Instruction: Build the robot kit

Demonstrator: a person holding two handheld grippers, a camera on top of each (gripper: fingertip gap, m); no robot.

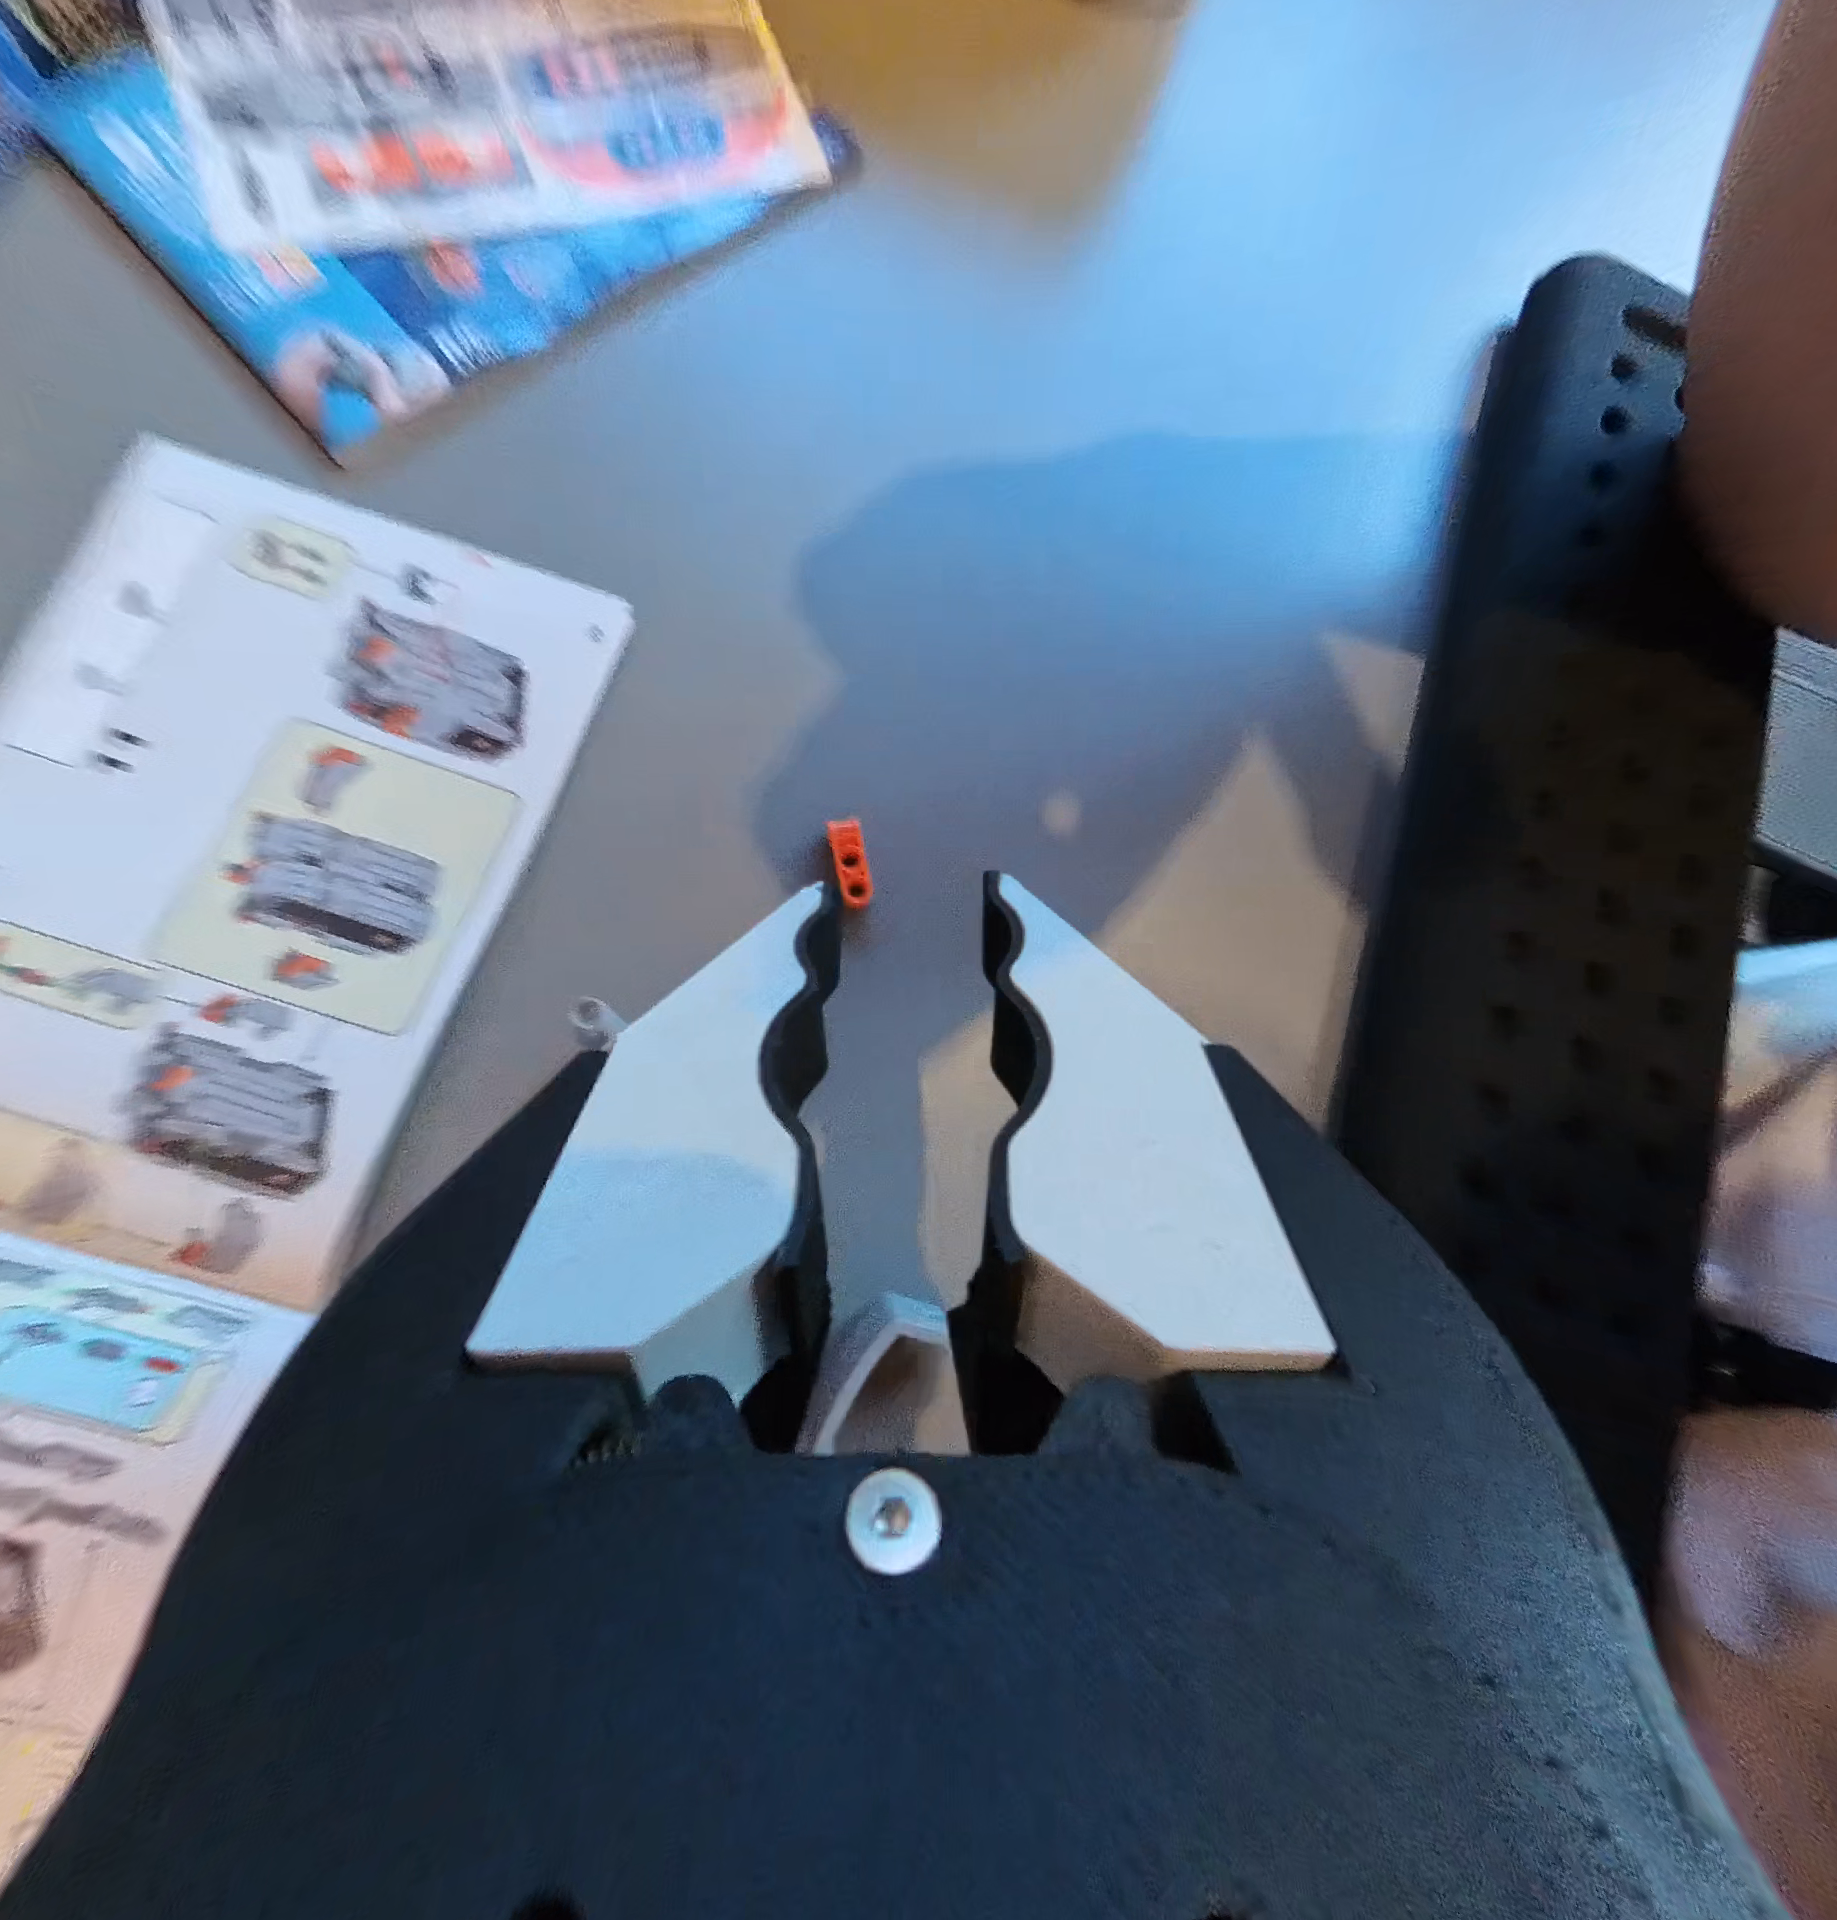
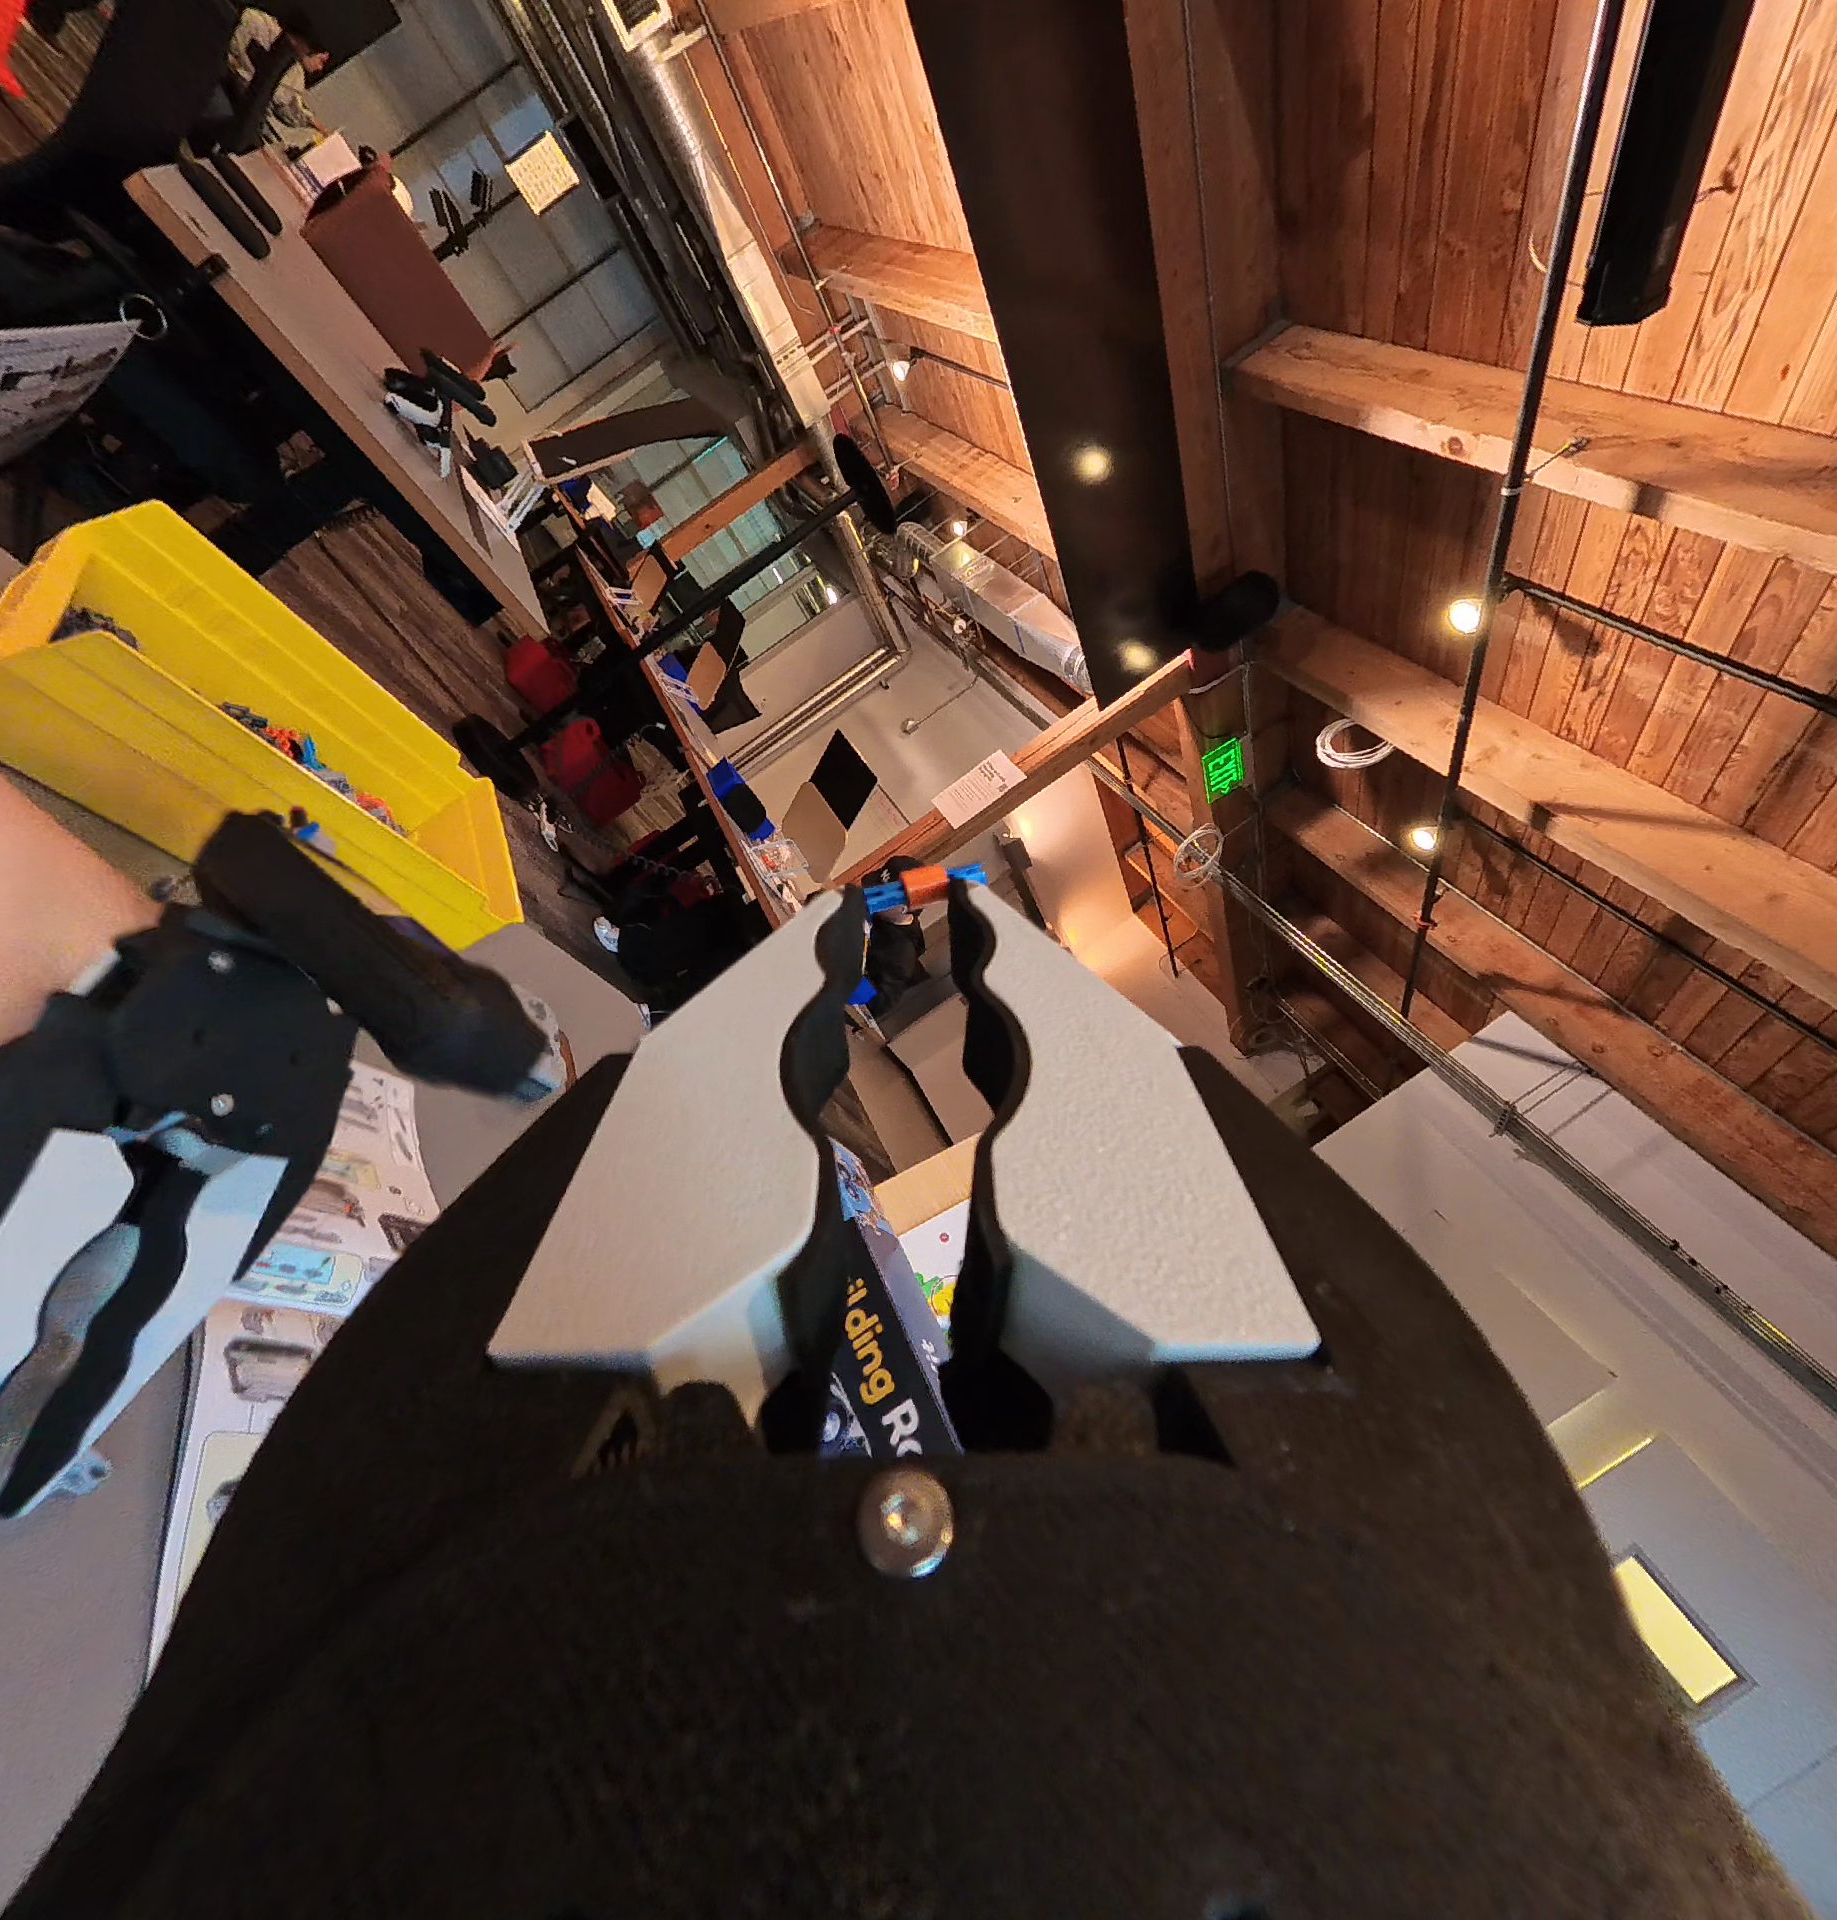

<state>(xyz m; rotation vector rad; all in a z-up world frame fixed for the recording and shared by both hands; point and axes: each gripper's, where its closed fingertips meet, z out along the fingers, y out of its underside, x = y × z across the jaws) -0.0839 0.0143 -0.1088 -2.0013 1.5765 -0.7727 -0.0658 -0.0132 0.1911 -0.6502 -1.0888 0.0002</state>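
Left gripper (image 1: 909, 883), jaws parted and empty, hovers at frame centre just beside a small orange piece (image 1: 848, 864) on the grey table (image 1: 997, 416); right gripper (image 2: 909, 899), raised toward the ceiling, pinches a blue-and-orange piece (image 2: 924, 889) at its tips.

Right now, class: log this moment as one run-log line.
left tongs: open, above orange piece on table | right tongs: shut on blue-orange piece, raised | instruction sheet: left
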